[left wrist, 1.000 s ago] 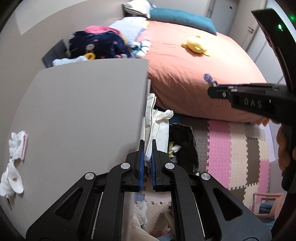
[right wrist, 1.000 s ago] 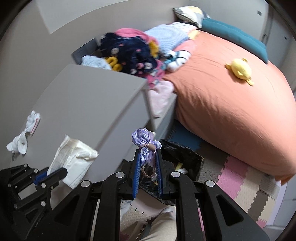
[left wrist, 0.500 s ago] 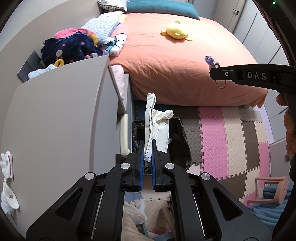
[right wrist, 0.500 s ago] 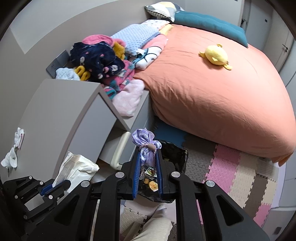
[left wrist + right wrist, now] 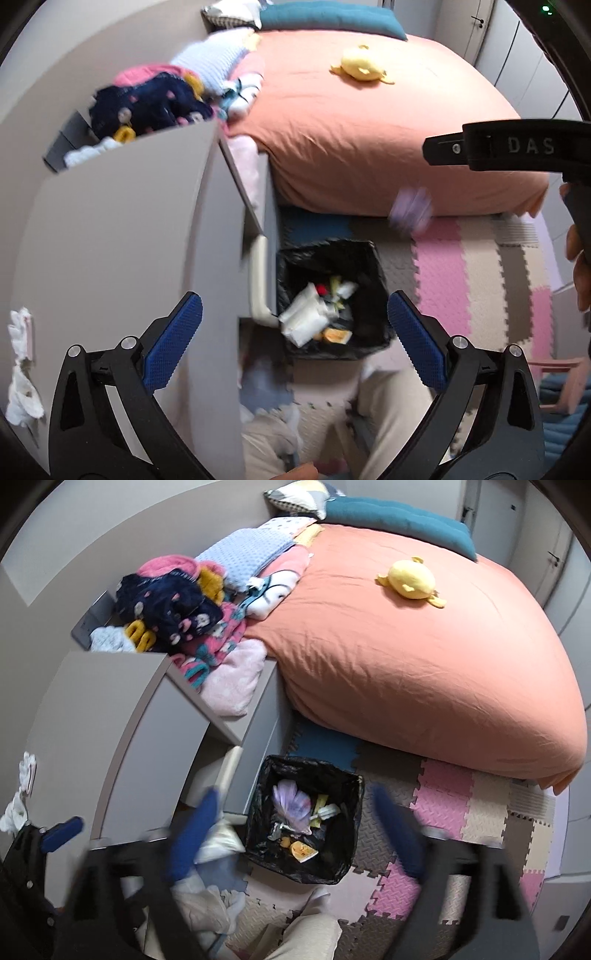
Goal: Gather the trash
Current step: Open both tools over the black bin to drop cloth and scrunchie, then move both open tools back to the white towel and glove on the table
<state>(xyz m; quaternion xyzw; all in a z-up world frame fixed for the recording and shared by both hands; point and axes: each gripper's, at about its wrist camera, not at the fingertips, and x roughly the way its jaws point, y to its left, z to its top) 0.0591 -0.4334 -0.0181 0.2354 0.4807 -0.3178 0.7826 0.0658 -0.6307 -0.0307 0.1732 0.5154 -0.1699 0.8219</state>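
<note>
Trash lay in two places. The bin [image 5: 332, 295], lined black, stood on the floor mat against the dresser [image 5: 110, 240], right below and between both tools, with white wrappers [image 5: 306, 317] and other scraps inside. A purple bundle [image 5: 291, 806] showed blurred over the bin's mouth in the right view, and in the left view hung in the air beside the bed edge, so it looked to be mid-fall toward the bin; whether it had landed could not be told.

The left gripper [image 5: 295, 332] stood wide open and held nothing. The right gripper [image 5: 295, 827], smeared by motion, was spread wide as well, empty.

White tissue [image 5: 20, 365] sat on the dresser top at the far left edge, well apart from the bin. It lay left of both tools, nearer the left gripper, its long axis running roughly along that gripper's line of reach. That arm seemed the likelier one to fetch it next.
</note>
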